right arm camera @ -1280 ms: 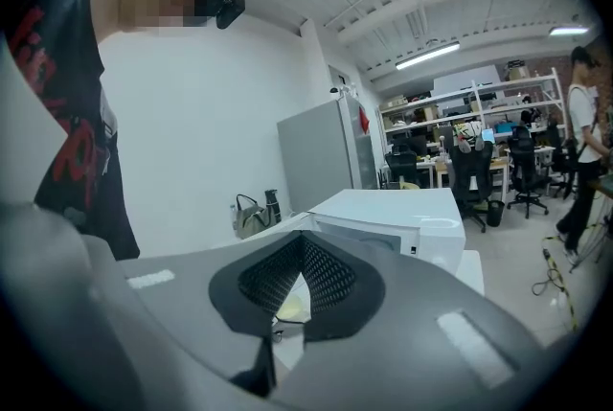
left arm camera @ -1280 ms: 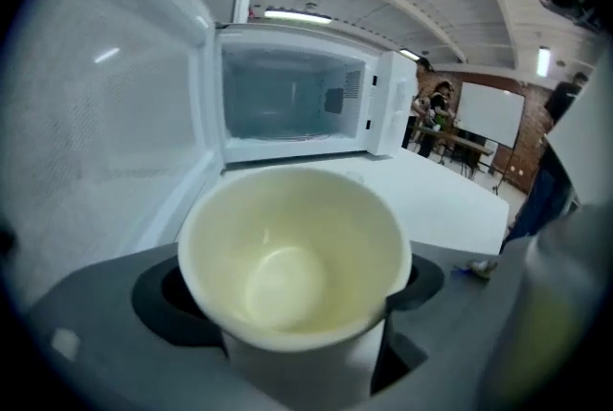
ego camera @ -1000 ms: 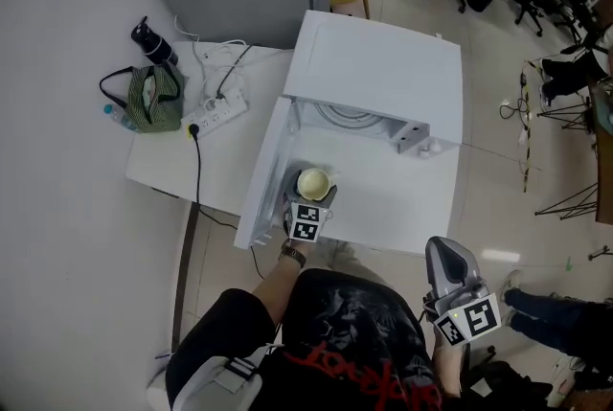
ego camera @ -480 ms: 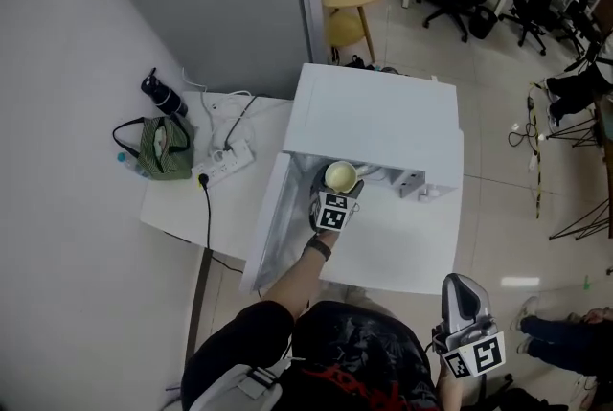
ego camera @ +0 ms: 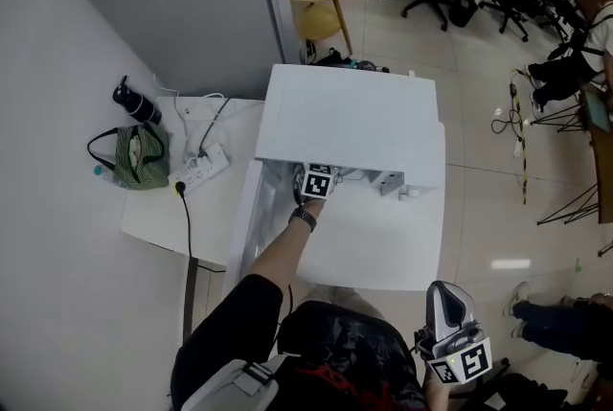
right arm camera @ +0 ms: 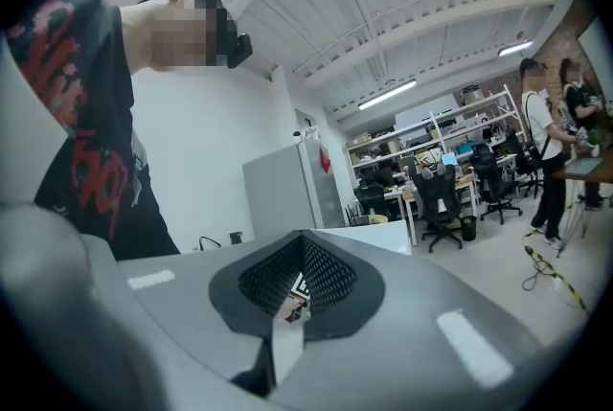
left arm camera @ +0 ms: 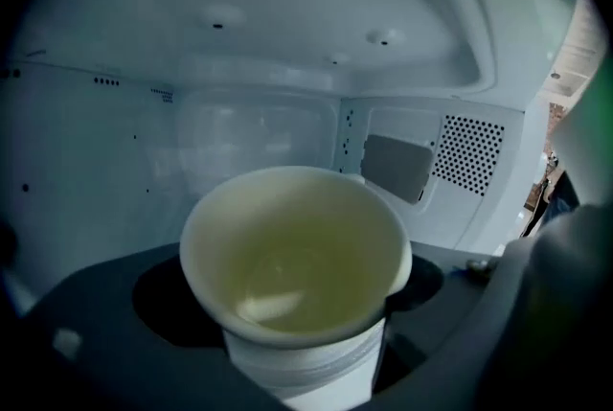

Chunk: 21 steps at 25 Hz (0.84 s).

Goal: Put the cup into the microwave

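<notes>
Progress looks well along from my end, though the job is not finished. Nearest the camera, the right gripper (ego camera: 446, 296) hangs low beside the person's hip, well apart from the work. Its own view shows the grey jaws pressed together with nothing between them, pointing out at the office.

Further forward, the person's left arm (ego camera: 278, 261) reaches across the white table (ego camera: 378, 241), and the left gripper (ego camera: 317, 179) is at the mouth of the white microwave oven (ego camera: 354, 117), only its marker cube showing from above. The hinged white door (ego camera: 251, 222) stands swung open on the left.

In the left gripper view, the dark jaws are pinched on the off-white paper cup (left arm camera: 292, 275), upright, with a pale yellowish inside; I cannot tell whether that is liquid. Behind it are the oven's back wall and the perforated vent panel (left arm camera: 469, 155) on the right wall, so the cup is within the cavity. The cavity floor is out of sight below the jaws, so I cannot say whether the base is resting on it.

I judge that what remains is setting it down, spreading the jaws and backing out. Beyond, a green striped bag (ego camera: 134, 160) and white power strip (ego camera: 199, 171) lie off to the left.
</notes>
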Available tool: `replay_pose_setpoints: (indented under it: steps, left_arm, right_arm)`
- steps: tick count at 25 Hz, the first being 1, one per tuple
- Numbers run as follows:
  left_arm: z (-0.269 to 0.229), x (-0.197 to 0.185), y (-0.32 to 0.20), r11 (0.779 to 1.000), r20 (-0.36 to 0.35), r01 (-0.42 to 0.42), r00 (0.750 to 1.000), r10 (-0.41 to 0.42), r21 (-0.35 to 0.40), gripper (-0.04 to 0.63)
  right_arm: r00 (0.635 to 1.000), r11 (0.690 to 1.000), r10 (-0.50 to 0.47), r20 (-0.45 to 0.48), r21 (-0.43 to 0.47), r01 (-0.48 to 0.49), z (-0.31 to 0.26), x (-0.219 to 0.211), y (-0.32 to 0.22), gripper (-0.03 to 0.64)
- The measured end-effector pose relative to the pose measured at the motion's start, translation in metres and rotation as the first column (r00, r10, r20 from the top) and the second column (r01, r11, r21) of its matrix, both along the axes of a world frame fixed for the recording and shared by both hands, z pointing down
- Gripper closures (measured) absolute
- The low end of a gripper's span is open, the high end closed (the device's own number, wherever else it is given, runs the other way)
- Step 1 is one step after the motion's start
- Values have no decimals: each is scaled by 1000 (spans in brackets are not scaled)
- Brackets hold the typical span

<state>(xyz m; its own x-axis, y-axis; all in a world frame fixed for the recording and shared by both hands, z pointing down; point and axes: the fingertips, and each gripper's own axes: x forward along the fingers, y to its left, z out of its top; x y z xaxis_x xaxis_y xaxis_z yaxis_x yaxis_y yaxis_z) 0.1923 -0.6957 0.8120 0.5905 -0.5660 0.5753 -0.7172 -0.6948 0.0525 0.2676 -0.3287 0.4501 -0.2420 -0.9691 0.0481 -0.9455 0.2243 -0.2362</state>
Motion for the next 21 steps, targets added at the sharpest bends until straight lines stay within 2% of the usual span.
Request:
replay_pose_setpoints:
  steps: [8, 21]
  left_arm:
    - [-2, 9, -7, 999, -13, 3, 1000, -2, 41, 140]
    - [-6, 3, -12, 996, -18, 5, 1000, -4, 84, 140]
  right_arm:
    - [998, 998, 60, -21, -34, -61, 6, 10, 3, 617]
    - [994, 996, 67, -91, -52, -72, 6, 8, 2, 617]
